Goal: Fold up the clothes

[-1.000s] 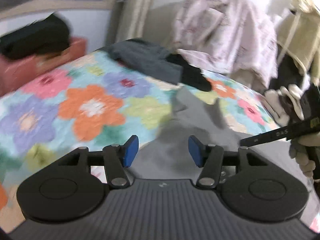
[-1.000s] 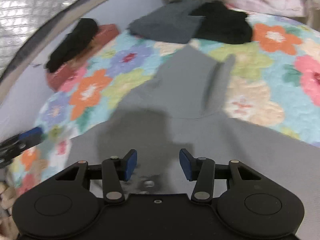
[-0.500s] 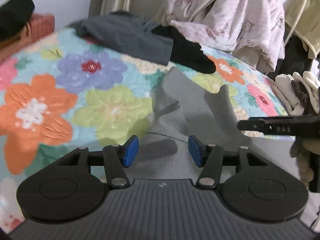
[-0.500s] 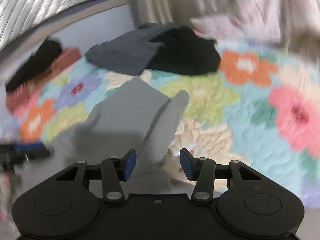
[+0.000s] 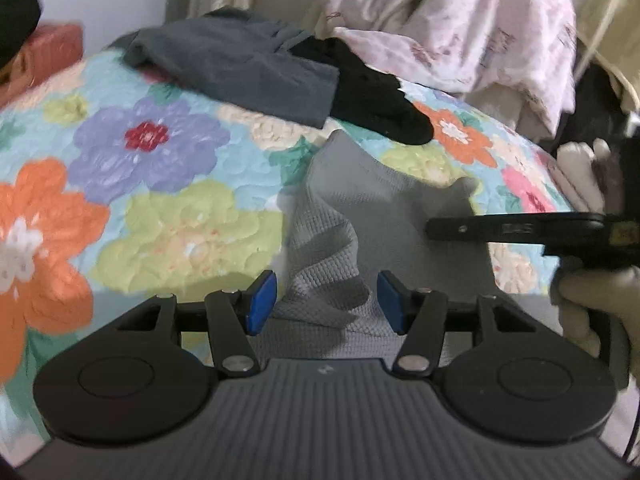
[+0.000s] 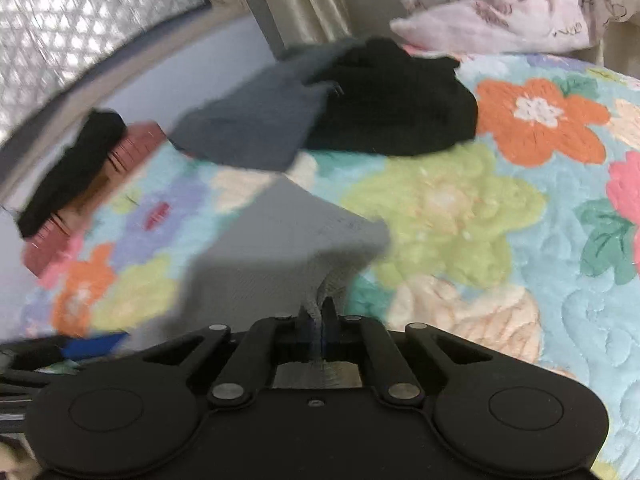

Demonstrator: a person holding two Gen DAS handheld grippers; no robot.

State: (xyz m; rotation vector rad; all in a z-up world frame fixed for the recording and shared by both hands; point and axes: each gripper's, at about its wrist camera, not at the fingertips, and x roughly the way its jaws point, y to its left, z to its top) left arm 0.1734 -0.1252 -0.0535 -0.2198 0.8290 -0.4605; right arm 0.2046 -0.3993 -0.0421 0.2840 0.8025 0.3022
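My right gripper (image 6: 316, 322) is pinched closed on a gathered ridge of the grey garment (image 6: 280, 248); the black fingers meet with only a thin fold of cloth between the blue pads. My left gripper (image 5: 326, 302) stands about half open, its flat blue pads (image 5: 262, 300) apart on either side of a rumpled hump of the same cloth, not pressing it.

The grey garment (image 5: 360, 240) is a waffle-textured knit, dimpled all over in small squares, lying on the floral bedspread (image 5: 160, 208) near the bed's near edge, between my two grippers. One end runs up the bed to a soft corner; the middle is bunched into loose folds.

The bedspread is quilted and puffy, printed with big rounded flowers in orange, purple, lime and pink on pale blue. Toward the far edge of the bed lies a dark grey garment (image 5: 240, 68), flat and felt-like, with a black garment (image 5: 376, 96) touching its right side. Beyond them a pink printed cloth (image 5: 460, 28) hangs in crumpled drapes.

In the left wrist view, the right gripper's long black fingers (image 5: 500, 229) reach over the grey knit from the right edge.
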